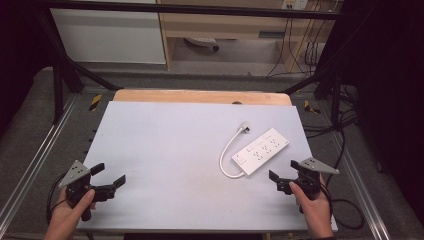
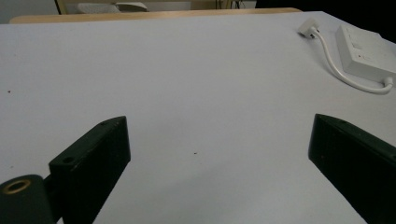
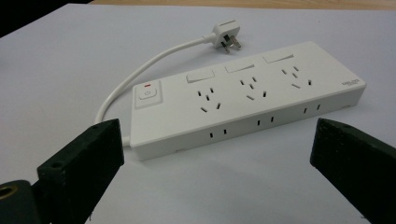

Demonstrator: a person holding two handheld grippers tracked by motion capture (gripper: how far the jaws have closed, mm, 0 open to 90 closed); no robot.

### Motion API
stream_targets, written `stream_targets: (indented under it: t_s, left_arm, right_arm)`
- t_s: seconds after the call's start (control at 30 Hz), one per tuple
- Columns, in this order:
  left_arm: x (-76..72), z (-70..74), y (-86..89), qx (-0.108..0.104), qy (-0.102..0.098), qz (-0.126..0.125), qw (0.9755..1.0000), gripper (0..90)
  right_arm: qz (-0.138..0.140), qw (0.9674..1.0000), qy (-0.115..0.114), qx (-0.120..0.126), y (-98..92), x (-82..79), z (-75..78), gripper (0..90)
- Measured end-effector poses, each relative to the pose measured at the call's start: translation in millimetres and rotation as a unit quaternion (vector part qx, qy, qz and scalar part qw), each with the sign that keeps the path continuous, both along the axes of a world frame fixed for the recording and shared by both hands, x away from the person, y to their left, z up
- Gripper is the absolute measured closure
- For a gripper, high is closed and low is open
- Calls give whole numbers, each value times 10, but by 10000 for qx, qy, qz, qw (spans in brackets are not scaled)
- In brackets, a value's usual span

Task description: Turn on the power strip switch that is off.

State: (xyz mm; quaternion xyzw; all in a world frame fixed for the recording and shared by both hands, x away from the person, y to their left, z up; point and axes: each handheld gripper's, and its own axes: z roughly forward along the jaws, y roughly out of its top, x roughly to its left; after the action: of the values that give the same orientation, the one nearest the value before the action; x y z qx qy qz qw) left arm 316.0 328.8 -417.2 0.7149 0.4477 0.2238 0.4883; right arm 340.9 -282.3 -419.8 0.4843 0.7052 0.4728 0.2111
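Power strip (image 1: 261,151) lies flat, sockets up, on the right half of the table (image 1: 165,150), cord looped, plug (image 1: 244,128) loose. Right gripper (image 1: 286,176) sits just beside its near end, fingers apart, likely lined up to grasp. Left gripper (image 1: 111,176) waits well apart, fingers also spread.
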Motion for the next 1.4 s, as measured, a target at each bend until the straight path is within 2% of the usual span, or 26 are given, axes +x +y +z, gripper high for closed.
stream_targets:
  t_s: [0.4,0.6,0.7,0.93,1.4]
  left_arm:
    - [1,-17,-5,20,44,-33,10000,56]
    - [-1,-18,-10,11,52,-45,10000,56]
    - [1,-20,-11,7,53,-36,10000,56]
    - [2,-22,-12,34,72,-61,9999,58]
    - [2,-21,-15,38,52,-62,10000,59]
  right_arm:
    - [-18,9999,-106,107,31,13,88,38]
    - [-21,9998,-195,17,75,67,155,35]
    - [3,9995,-309,-35,124,114,221,33]
    - [-69,9989,-459,-12,148,202,309,36]
    - [20,9987,-515,6,215,337,405,29]
